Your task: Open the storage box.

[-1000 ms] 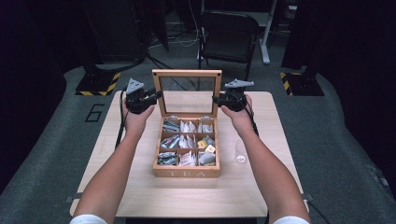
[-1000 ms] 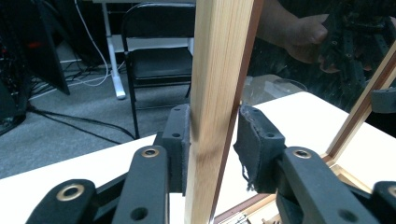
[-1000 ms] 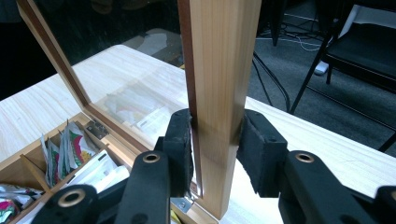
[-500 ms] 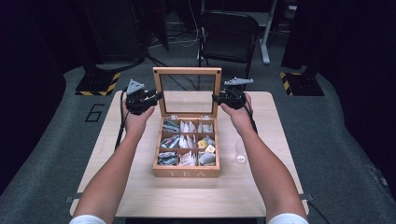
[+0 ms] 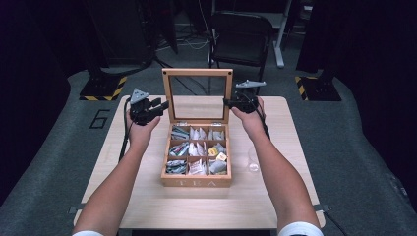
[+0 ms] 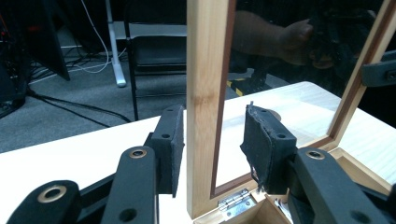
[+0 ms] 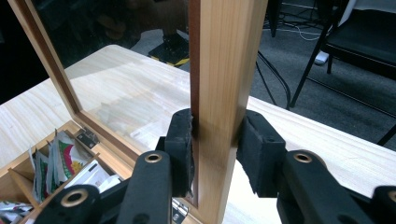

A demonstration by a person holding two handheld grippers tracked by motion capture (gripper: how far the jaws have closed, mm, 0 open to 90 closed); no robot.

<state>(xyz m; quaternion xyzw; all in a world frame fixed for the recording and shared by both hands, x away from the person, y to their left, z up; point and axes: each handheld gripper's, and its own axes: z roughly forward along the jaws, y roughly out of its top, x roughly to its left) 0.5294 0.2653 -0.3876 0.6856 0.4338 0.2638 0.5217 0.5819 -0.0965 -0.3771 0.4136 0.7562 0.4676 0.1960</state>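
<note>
The right gripper (image 7: 215, 144) clamps the upright glass lid's (image 5: 198, 93) smooth wooden edge. The left gripper's (image 6: 212, 144) jaws, just opening, straddle the opposite edge untouched, above the tea box (image 5: 196, 181) on the pale counter (image 5: 147, 206).

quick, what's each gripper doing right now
left gripper: open, jaws just opening, astride the lid frame, pads clear.
right gripper: shut on the lid frame.

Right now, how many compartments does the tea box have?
9, in a three-by-three grid inside the tea box: three along the hinge side, three across the middle, three at the front. All hold packets.
</note>
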